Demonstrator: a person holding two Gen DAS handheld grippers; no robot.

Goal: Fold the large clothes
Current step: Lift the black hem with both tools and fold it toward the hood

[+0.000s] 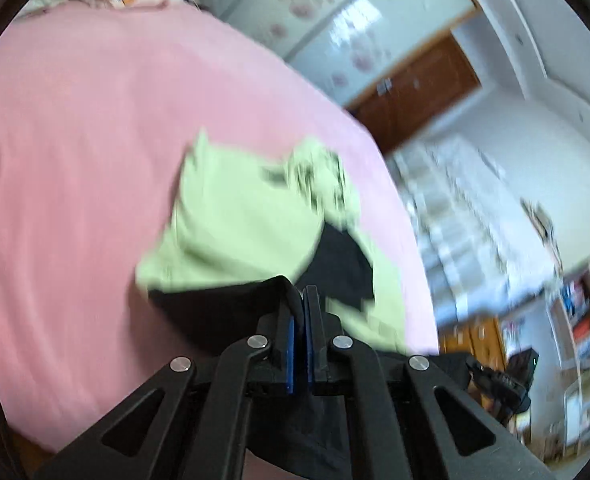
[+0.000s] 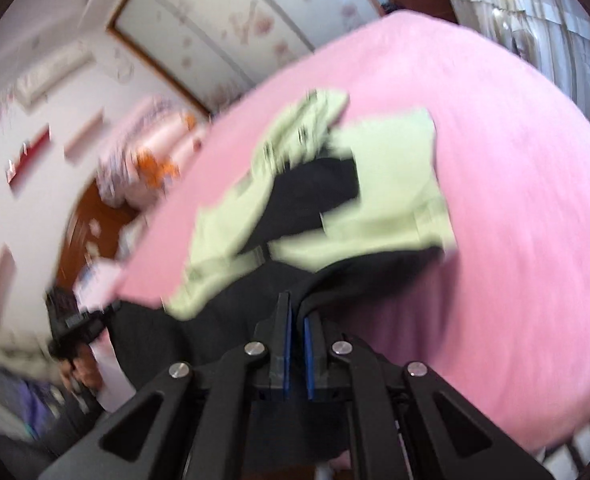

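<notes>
The left gripper (image 1: 302, 300) is clamped on a fold of black cloth (image 1: 223, 308), and the right gripper (image 2: 297, 308) pinches another part of that black cloth (image 2: 375, 276), jaws nearly together. The black cloth runs out from both under a green garment (image 1: 231, 224) lying rumpled on the pink bed (image 1: 75, 140), with more black showing between the green folds (image 2: 315, 192). Both views are blurred.

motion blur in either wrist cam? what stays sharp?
Left wrist: green garment and shelves smeared, left claw crisp, shut on black garment. Right wrist: heavier smear across pink bed and wall; right claw sharp. Fisheye bends both.
</notes>
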